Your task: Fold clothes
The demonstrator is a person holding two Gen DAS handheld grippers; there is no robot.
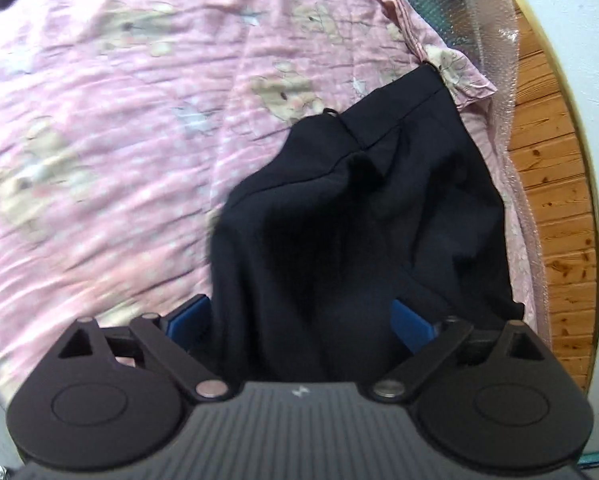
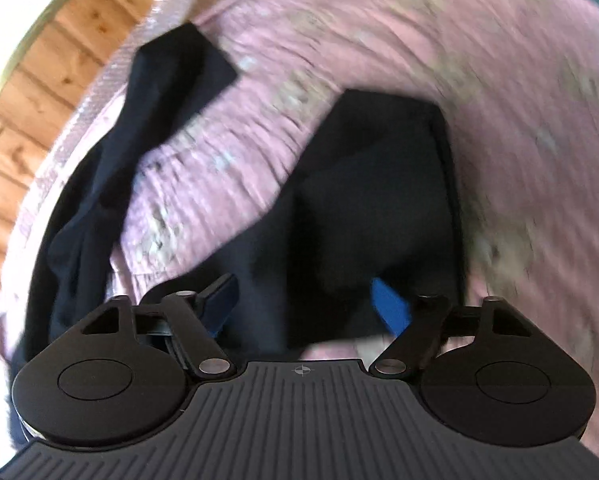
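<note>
A black garment (image 1: 359,216) lies crumpled on a pink bear-print sheet (image 1: 119,120). In the left wrist view it drapes from between the blue pads of my left gripper (image 1: 299,320) and hides the fingertips; the jaws stand wide apart around the cloth. In the right wrist view the same black garment (image 2: 371,200) bunches between the blue pads of my right gripper (image 2: 303,304), whose jaws also stand apart. Another part of the garment (image 2: 99,168) trails to the left along the sheet's edge. The right view is blurred by motion.
The pink sheet (image 2: 499,80) covers a bed. A wooden slatted floor (image 1: 551,184) lies beyond the bed's edge, also in the right wrist view (image 2: 39,92). Clear bubble wrap (image 1: 479,12) sits at the sheet's far corner.
</note>
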